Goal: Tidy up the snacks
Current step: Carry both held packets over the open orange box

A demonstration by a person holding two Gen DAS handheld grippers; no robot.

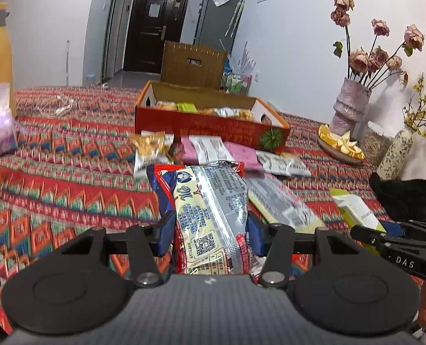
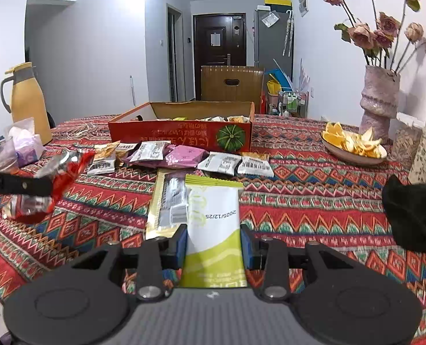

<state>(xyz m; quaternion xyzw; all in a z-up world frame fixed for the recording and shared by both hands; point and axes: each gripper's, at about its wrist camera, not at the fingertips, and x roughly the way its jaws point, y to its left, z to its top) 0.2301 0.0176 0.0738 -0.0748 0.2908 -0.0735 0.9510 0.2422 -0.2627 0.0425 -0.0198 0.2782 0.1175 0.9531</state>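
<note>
While you carry both | left gripper point(image 1: 211, 230) pinches red noodle bag point(image 1: 210, 215) | right gripper point(image 2: 214, 247) pinches green packet point(image 2: 214, 224) | slippery wrappers may slide out before box point(image 2: 181, 136)

You see a tablecloth point(image 2: 313, 201) banded in red, blue and green zigzags. The open box point(image 2: 181, 138) is red with a green pumpkin print. One packet point(image 1: 210, 215) is red, cream and silver; another packet point(image 2: 216, 230) is white and lime green. The thermos point(image 2: 28, 100) is mustard yellow with a grey top; the roses point(image 2: 371, 31) are dusty pink.
</note>
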